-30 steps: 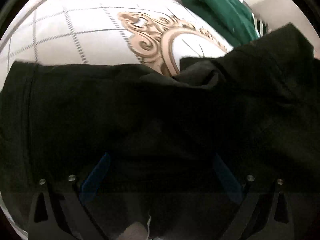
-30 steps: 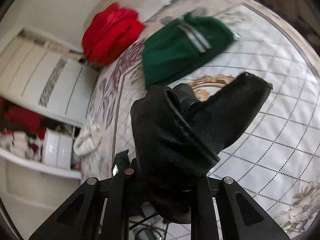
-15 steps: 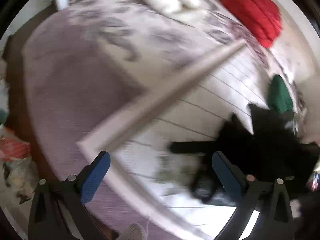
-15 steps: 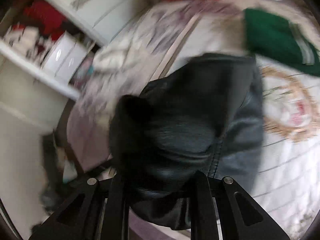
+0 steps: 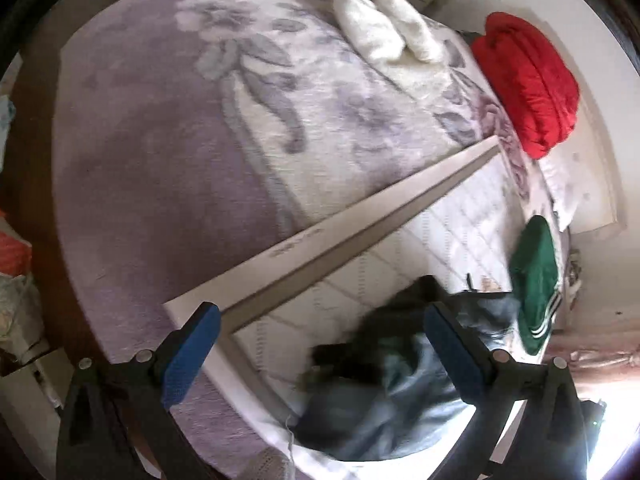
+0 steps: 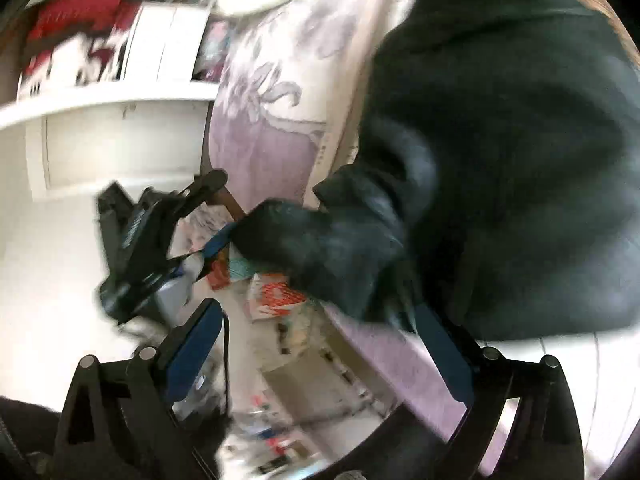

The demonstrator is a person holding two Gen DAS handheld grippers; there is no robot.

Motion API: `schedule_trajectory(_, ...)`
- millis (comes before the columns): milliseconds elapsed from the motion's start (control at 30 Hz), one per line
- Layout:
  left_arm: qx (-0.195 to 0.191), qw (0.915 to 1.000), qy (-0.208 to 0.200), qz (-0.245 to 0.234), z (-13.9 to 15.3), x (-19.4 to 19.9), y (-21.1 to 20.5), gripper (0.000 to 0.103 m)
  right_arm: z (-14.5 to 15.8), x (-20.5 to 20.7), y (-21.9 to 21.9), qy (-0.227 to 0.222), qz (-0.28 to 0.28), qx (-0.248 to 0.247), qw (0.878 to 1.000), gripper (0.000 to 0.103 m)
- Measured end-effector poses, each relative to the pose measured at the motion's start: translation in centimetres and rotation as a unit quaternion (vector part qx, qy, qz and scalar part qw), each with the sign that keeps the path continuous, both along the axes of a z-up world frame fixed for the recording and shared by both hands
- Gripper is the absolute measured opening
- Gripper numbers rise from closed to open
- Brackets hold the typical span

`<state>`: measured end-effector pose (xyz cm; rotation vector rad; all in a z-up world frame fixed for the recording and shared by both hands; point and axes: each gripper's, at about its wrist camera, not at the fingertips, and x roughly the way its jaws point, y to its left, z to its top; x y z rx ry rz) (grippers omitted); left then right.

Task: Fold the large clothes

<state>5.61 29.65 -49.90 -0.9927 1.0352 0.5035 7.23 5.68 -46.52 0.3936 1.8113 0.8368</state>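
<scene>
A black garment (image 5: 384, 384) lies crumpled on the white quilted bedspread (image 5: 432, 240), low and right in the left wrist view. My left gripper (image 5: 320, 344) is open and empty above it, its blue pads wide apart. In the right wrist view the same black garment (image 6: 500, 168) fills the right side, blurred, with a bunched end (image 6: 320, 252) hanging over the bed's edge. My right gripper (image 6: 316, 352) is open; the cloth lies just beyond its right pad (image 6: 440, 356), not pinched. The left gripper's body (image 6: 140, 248) shows at centre left there.
On the bed lie a green garment (image 5: 536, 280), a red bundle (image 5: 528, 80) and a white fluffy bundle (image 5: 388, 28). A lilac flowered blanket (image 5: 180, 128) covers the near part. White shelves (image 6: 112, 100) and floor clutter (image 6: 276, 300) lie beside the bed.
The right gripper has opened and let go of the black garment, which has dropped onto the bed. The left gripper pulled up and away from the cloth; both cameras swung toward the bed's edge.
</scene>
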Motion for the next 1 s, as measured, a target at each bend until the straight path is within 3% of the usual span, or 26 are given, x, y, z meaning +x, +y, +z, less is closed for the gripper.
schedule_trajectory(100, 0.017, 0.9995, -0.001, -0.025, 0.3, 1.9, -1.2, 0.103, 1.1, 3.1, -4.3, -0.05, -0.061, -0.06, 0.995, 0.097)
schedule_trajectory(133, 0.018, 0.9993, 0.0, -0.033, 0.0, 2.4, -1.6, 0.103, 0.7, 4.7, -5.3, -0.063, -0.079, -0.078, 0.992, 0.092)
schedule_trajectory(267, -0.013, 0.9979, 0.007, -0.063, -3.0, 4.8, -3.8, 0.103, -3.1, 9.1, -4.0, -0.081, -0.099, -0.103, 0.986, 0.047)
schedule_trajectory(400, 0.009, 0.9932, 0.057, -0.102, -6.0, 5.7, -6.2, 0.103, -8.1, 10.3, 2.1, -0.113, -0.02, -0.171, 0.979, 0.049)
schedule_trajectory(433, 0.015, 0.9909, 0.075, -0.111, -6.8, 5.8, -6.7, 0.103, -8.2, 9.7, 3.4, -0.128, 0.002, -0.178, 0.976, 0.062)
schedule_trajectory(467, 0.016, 0.9891, 0.085, -0.119, -7.7, 5.8, -7.2, 0.103, -7.9, 9.1, 4.7, -0.135, 0.028, -0.178, 0.974, 0.087)
schedule_trajectory(533, 0.004, 0.9837, 0.12, -0.134, -10.1, 5.6, -7.8, 0.103, -6.7, 7.9, 6.5, -0.153, 0.076, -0.201, 0.965, 0.096)
schedule_trajectory(600, -0.019, 0.9858, 0.112, -0.124, -11.2, 4.9, -7.6, 0.103, -5.4, 8.3, 5.6, -0.14, 0.059, -0.179, 0.972, 0.095)
schedule_trajectory(667, -0.02, 0.986, 0.107, -0.126, -11.0, 4.8, -7.3, 0.103, -3.6, 9.5, 2.1, -0.113, -0.001, -0.129, 0.985, 0.095)
schedule_trajectory(767, -0.009, 0.985, 0.107, -0.135, -10.7, 4.8, -7.1, 0.103, -3.0, 11.3, -3.3, -0.138, -0.042, -0.145, 0.979, 0.095)
schedule_trajectory(833, -0.014, 0.9854, 0.104, -0.134, -10.9, 4.7, -6.9, 0.103, -6.0, 12.1, -5.9, -0.105, -0.039, -0.151, 0.982, 0.095)
schedule_trajectory(900, -0.014, 0.9852, 0.103, -0.136, -11.0, 4.8, -6.7, 0.103, -11.1, 12.5, -8.3, -0.032, -0.018, -0.134, 0.99, 0.095)
schedule_trajectory(967, -0.012, 0.9848, 0.102, -0.14, -11.0, 4.8, -6.6, 0.103, -15.1, 11.6, -8.7, 0.05, -0.016, -0.036, 0.998, 0.097)
schedule_trajectory(1000, -0.011, 0.9846, 0.101, -0.142, -10.9, 4.9, -6.6, 0.103, -15.6, 11.1, -8.3, 0.045, -0.014, -0.017, 0.999, 0.097)
